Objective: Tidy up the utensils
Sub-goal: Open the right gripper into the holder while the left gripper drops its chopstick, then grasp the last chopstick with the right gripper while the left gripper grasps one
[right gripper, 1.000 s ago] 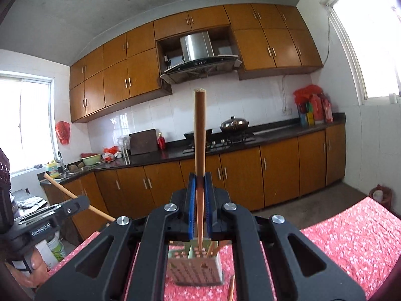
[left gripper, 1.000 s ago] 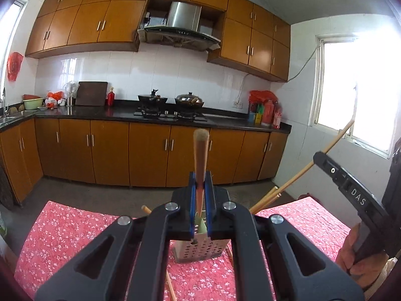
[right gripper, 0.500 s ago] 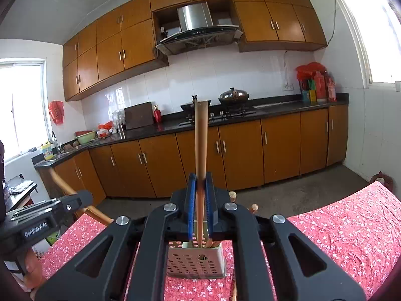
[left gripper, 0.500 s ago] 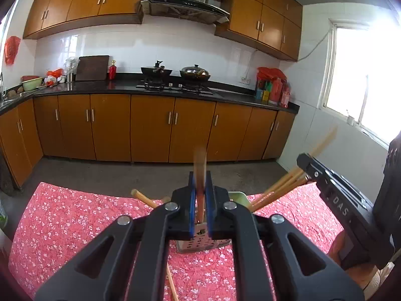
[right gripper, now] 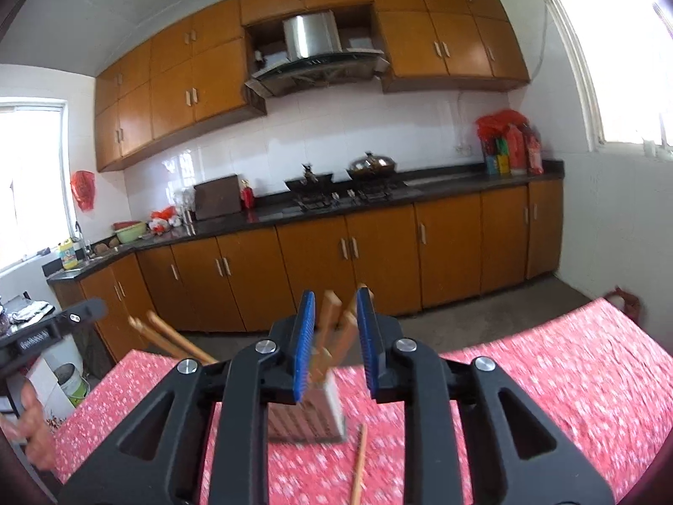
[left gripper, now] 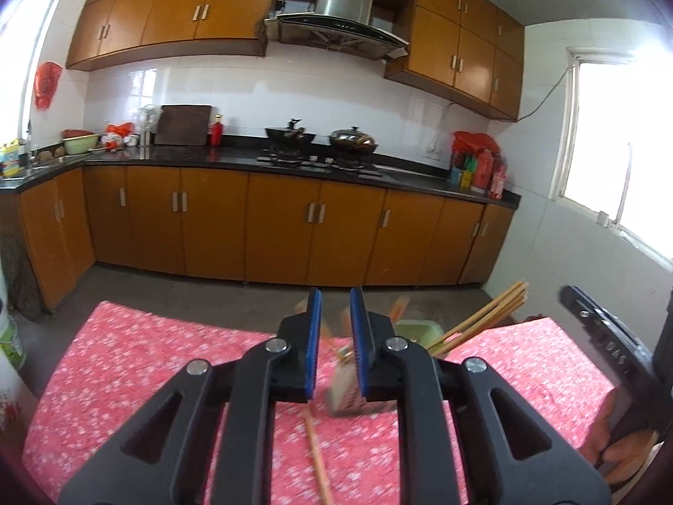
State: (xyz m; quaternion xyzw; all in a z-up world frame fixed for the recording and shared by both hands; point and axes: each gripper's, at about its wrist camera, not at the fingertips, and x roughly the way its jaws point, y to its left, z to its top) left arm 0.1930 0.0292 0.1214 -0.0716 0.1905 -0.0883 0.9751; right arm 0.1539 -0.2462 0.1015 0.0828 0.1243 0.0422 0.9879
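Observation:
A perforated metal utensil holder (left gripper: 347, 395) stands on the red flowered tablecloth (left gripper: 126, 357), just beyond my left gripper (left gripper: 335, 307). Its jaws are opening, and only blurred chopstick tips show in the gap, free of the pads. In the right wrist view the same holder (right gripper: 311, 416) has several wooden chopsticks (right gripper: 332, 328) standing in it. They rise between the blue pads of my right gripper (right gripper: 335, 307), whose jaws are opening and do not press them. One loose chopstick (left gripper: 319, 458) (right gripper: 359, 463) lies on the cloth in front of the holder.
More chopsticks (left gripper: 483, 320) lean out of a green container (left gripper: 416, 328) beside the holder. The other gripper and a hand show at each view's edge (left gripper: 605, 336) (right gripper: 50, 332). Kitchen cabinets (left gripper: 294, 231) and floor lie beyond the table's far edge.
Both grippers sank toward the holder. Each was shut on an upright chopstick; both jaws have parted and the chopsticks have dropped into the holder.

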